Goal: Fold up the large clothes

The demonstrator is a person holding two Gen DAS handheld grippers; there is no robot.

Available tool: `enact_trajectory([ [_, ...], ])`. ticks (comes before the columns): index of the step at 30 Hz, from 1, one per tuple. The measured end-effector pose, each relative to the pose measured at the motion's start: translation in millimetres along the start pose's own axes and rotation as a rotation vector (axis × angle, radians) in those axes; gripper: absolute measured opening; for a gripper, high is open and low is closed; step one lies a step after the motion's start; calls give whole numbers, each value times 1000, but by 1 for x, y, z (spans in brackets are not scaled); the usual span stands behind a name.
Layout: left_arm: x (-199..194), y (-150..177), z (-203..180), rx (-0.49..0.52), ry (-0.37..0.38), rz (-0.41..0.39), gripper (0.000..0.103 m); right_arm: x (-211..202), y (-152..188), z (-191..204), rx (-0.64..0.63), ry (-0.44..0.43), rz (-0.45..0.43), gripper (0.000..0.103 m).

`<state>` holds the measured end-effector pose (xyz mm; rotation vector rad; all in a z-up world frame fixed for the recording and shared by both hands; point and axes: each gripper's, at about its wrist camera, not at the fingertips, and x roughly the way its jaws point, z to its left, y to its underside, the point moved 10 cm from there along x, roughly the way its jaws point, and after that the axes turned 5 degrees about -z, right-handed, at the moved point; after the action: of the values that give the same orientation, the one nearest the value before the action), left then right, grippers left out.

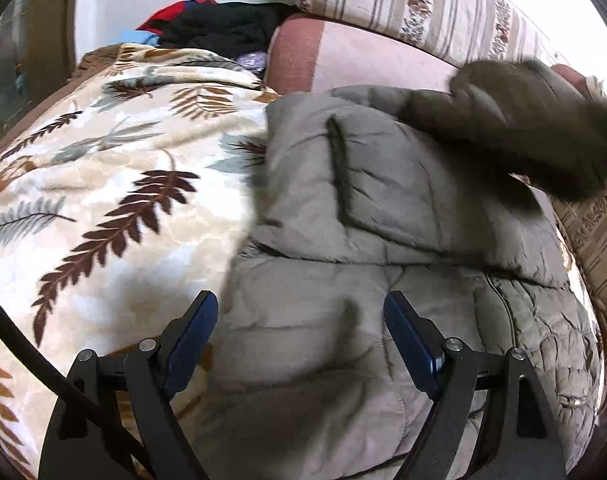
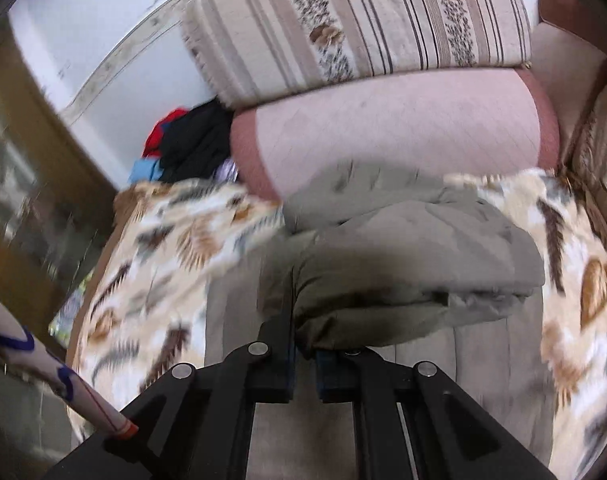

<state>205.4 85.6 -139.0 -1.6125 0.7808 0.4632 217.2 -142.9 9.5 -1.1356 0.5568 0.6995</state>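
The right gripper (image 2: 303, 354) pinches the olive puffer jacket's (image 1: 383, 208) sleeve (image 2: 403, 280) to fold it across, while the left gripper (image 1: 301, 344) hovers spread and empty above the fern-print blanket's (image 1: 103, 168) edge.

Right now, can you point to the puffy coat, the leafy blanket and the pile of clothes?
Grey-green puffer jacket (image 1: 303, 320), left wrist view, quilted panel between the fingers.
Fern-print blanket (image 1: 115, 200), left wrist view, brown leaf.
Pile of clothes (image 1: 223, 26), left wrist view, black garment on top.
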Motion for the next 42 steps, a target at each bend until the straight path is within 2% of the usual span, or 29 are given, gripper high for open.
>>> enact_trajectory([
  [4,4,-1,11,-31,-16,9,84,9,78,-11,39,-13,92,7],
  [6,6,1,12,-37,-18,16,84,37,109,-25,84,-1,156,7],
  [9,8,3,12,-35,-22,21,84,81,138,-46,114,52,211,7],
  [13,11,3,10,-22,-29,22,84,129,153,-63,97,122,247,5],
  [15,13,6,9,-16,-34,26,84,138,153,-66,88,127,227,4],
  [18,14,7,9,-16,-35,30,84,129,147,-66,84,116,203,6],
  [19,13,7,9,-18,-34,29,84,124,147,-64,78,108,206,8],
  [21,13,7,10,-22,-34,29,84,107,147,-61,48,101,206,26],
  [23,13,7,10,-20,-35,29,84,82,144,-59,17,88,183,32],
  [25,13,7,10,-15,-37,27,84,60,137,-58,1,83,153,32],
  [29,12,7,8,3,-41,23,84,32,77,-63,-26,147,-4,32],
  [33,12,7,5,19,-43,22,84,52,26,-76,-32,250,-106,36],
  [36,14,9,5,21,-40,35,84,86,29,-91,-52,306,-44,36],
  [39,16,10,3,25,-33,48,84,122,70,-103,-19,276,95,37],
  [42,19,12,-1,41,-34,60,84,136,88,-105,-93,308,91,37],
])
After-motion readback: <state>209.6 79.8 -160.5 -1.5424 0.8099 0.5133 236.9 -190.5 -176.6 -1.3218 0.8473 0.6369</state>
